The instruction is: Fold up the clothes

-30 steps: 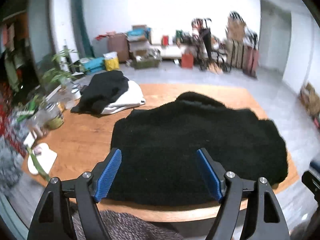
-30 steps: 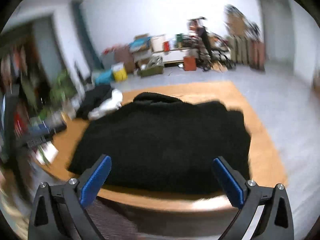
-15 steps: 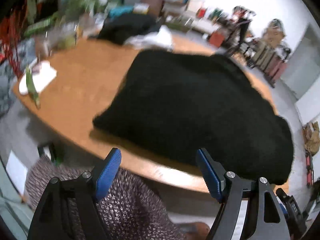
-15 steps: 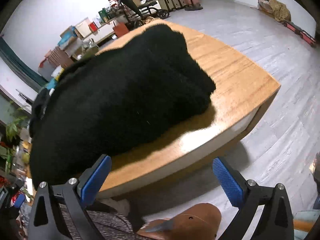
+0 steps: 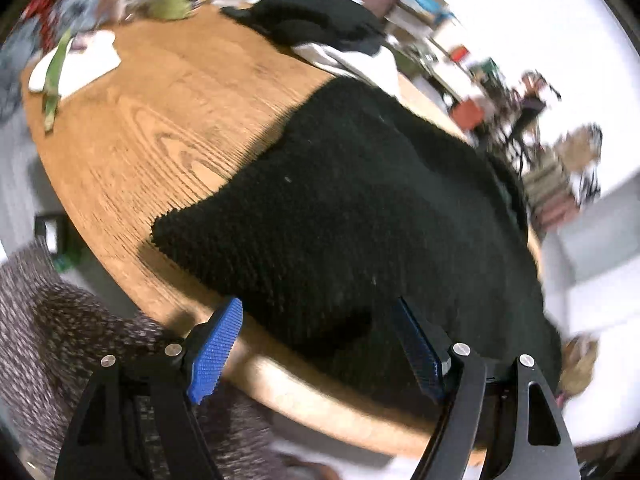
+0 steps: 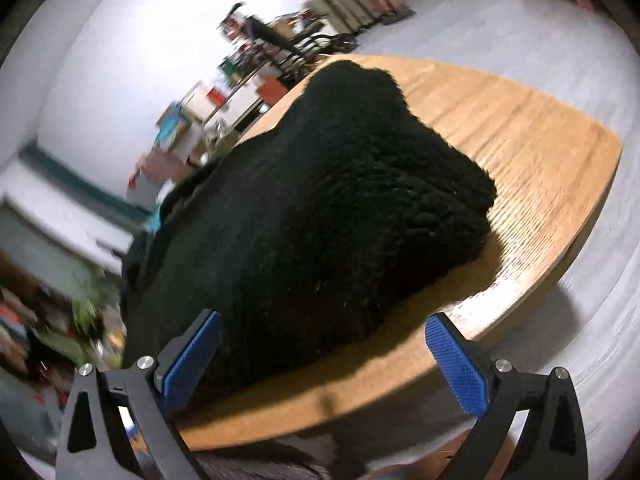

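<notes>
The wooden table (image 5: 168,120) carries a big black fleece (image 5: 360,216), thick and nubbly, lying flat along the table's near edge and filling most of its middle. Beyond the fleece, at the table's far side, sits a pile (image 5: 332,36) of dark and white clothes. Left gripper (image 5: 320,344) and right gripper (image 6: 324,348) hang at the table's near edge, jaws wide, holding nothing

Left gripper (image 5: 318,344), right gripper (image 6: 324,354): black frames, triangular cut-outs, silver screws, blue ribbed pads (image 5: 216,350). Person wears speckled grey-brown knit clothing (image 5: 60,320).
</notes>
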A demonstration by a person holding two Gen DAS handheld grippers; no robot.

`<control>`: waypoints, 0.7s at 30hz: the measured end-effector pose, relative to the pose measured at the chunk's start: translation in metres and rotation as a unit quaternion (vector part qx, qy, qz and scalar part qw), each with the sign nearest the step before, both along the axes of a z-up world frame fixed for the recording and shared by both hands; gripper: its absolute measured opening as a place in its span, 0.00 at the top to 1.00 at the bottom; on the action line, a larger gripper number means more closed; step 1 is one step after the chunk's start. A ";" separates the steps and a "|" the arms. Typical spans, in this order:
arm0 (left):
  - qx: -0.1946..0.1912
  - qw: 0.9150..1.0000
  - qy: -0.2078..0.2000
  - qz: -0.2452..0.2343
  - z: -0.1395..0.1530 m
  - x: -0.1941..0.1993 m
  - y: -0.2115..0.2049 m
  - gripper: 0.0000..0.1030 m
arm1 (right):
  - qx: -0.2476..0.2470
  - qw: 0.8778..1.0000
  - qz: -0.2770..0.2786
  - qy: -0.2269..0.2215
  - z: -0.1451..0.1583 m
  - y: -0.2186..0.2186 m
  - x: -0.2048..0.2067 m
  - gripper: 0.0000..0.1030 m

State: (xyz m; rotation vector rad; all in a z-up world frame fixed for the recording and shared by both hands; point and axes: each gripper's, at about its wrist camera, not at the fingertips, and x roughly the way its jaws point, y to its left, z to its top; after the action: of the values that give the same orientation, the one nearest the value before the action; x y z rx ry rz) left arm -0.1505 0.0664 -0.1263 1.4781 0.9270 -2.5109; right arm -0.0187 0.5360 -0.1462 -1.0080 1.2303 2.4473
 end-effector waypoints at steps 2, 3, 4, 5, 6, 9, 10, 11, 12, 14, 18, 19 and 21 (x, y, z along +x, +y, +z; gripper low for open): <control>0.022 1.000 -0.005 0.009 -0.007 -0.004 -0.006 0.24 | -0.022 1.000 -0.010 0.000 -0.006 0.005 -0.004 0.00; 0.034 0.999 -0.008 0.014 -0.010 -0.006 -0.009 0.24 | -0.031 0.999 -0.013 -0.002 -0.009 0.005 -0.008 0.00; 0.049 0.999 -0.009 0.023 -0.014 -0.005 -0.012 0.24 | -0.041 0.999 -0.014 -0.004 -0.014 0.005 -0.013 0.00; 0.066 0.997 -0.008 0.035 -0.018 -0.004 -0.017 0.24 | -0.053 0.999 -0.010 -0.006 -0.021 0.003 -0.021 0.00; 0.083 0.995 -0.007 0.048 -0.022 -0.004 -0.021 0.24 | -0.064 0.998 -0.007 -0.008 -0.028 0.000 -0.029 0.00; 0.136 0.987 0.008 0.091 -0.030 0.003 -0.035 0.24 | -0.090 0.996 0.004 -0.001 -0.042 -0.007 -0.050 0.00; 0.146 0.984 0.013 0.102 -0.030 0.005 -0.039 0.24 | -0.100 0.995 0.005 -0.002 -0.043 -0.008 -0.051 0.00; 0.153 0.982 0.016 0.107 -0.030 0.006 -0.040 0.24 | -0.110 0.994 0.005 -0.001 -0.044 -0.009 -0.051 0.00; 0.161 0.981 0.019 0.108 -0.030 0.006 -0.042 0.24 | -0.122 0.992 0.004 0.007 -0.046 -0.009 -0.049 0.00; 0.168 0.979 0.021 0.110 -0.032 0.005 -0.045 0.24 | -0.134 0.991 -0.001 0.016 -0.048 -0.009 -0.051 0.00; 0.165 0.978 0.027 0.122 -0.030 0.005 -0.043 0.24 | -0.136 0.990 -0.014 0.015 -0.048 -0.008 -0.061 0.00; 0.166 0.977 0.029 0.127 -0.031 0.005 -0.044 0.24 | -0.136 0.990 -0.018 0.015 -0.048 -0.008 -0.061 0.00; 0.172 0.975 0.035 0.137 -0.034 0.005 -0.045 0.24 | -0.132 0.991 -0.027 0.015 -0.048 -0.005 -0.060 0.12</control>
State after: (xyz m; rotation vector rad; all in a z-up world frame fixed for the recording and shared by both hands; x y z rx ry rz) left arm -0.1456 0.0218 -0.1600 1.2356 1.5260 -2.2982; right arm -0.0791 0.5308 -0.1944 -0.9904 1.6026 2.3078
